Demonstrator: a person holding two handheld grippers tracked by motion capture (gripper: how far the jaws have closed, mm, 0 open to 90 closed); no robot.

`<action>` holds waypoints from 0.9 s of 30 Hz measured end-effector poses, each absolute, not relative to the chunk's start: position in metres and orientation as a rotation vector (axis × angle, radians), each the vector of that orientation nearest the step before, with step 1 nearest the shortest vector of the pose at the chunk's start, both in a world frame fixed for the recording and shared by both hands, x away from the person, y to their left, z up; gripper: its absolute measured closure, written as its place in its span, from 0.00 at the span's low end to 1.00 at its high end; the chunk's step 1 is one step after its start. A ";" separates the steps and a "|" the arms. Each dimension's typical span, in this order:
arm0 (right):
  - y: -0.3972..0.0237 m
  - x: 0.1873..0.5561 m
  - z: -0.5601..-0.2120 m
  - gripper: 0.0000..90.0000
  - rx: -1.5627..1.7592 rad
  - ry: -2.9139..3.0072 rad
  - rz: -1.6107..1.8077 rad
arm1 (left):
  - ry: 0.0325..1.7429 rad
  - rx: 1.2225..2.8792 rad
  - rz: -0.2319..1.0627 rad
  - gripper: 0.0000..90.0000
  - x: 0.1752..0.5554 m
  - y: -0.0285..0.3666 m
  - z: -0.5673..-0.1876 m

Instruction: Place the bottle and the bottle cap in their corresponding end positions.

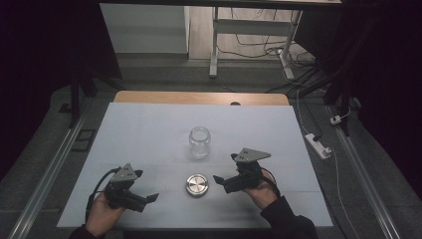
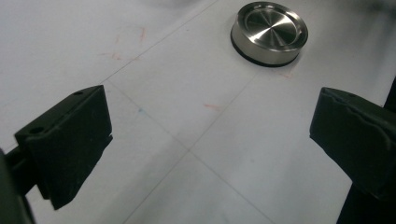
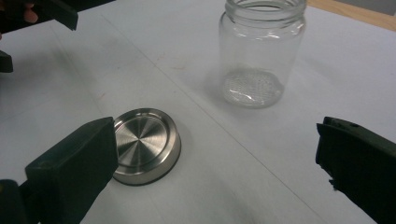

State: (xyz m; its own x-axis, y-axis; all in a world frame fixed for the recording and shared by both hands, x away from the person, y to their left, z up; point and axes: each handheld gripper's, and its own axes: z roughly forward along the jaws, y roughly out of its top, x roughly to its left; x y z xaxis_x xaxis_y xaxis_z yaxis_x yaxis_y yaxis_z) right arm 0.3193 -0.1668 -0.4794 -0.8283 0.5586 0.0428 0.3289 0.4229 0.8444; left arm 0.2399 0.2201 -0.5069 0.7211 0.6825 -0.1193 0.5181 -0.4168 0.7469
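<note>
- Centrally, a white rectangular table top (image 1: 149, 139) with a wooden far edge fills the high view.
- On it, near the middle, stands an upright, clear glass jar (image 1: 199, 142) with its mouth uncovered and nothing inside.
- Toward the person from the jar, apart from it, lies a round brushed-metal lid (image 1: 197, 184) with a dark rim, flat on the table.
- Left of the lid, the left gripper (image 1: 149, 198), black and held in a hand, points toward the lid, jaws spread wide and holding nothing.
- Right of the lid, the right gripper (image 1: 219, 178) is nearer to the lid, jaws likewise wide apart and holding nothing; one jaw sits just beside the lid without touching it.
</note>
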 end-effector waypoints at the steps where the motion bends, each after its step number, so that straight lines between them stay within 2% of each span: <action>1: -0.170 0.318 -0.479 0.00 0.779 2.430 1.361 | 0.912 2.108 0.261 0.00 0.238 0.222 -0.507; 27: -0.253 0.275 -0.486 0.00 1.004 2.311 1.239 | 1.082 2.034 0.295 0.00 0.198 0.272 -0.514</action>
State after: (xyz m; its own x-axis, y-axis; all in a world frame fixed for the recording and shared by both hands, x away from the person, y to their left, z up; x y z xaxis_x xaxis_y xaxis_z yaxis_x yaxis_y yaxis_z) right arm 0.2751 -0.2528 -0.4860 -0.6960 0.7171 0.0373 0.4279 0.3725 0.8235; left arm 0.1979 0.2724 -0.5139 0.6075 0.7794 -0.1529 0.5936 -0.3177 0.7394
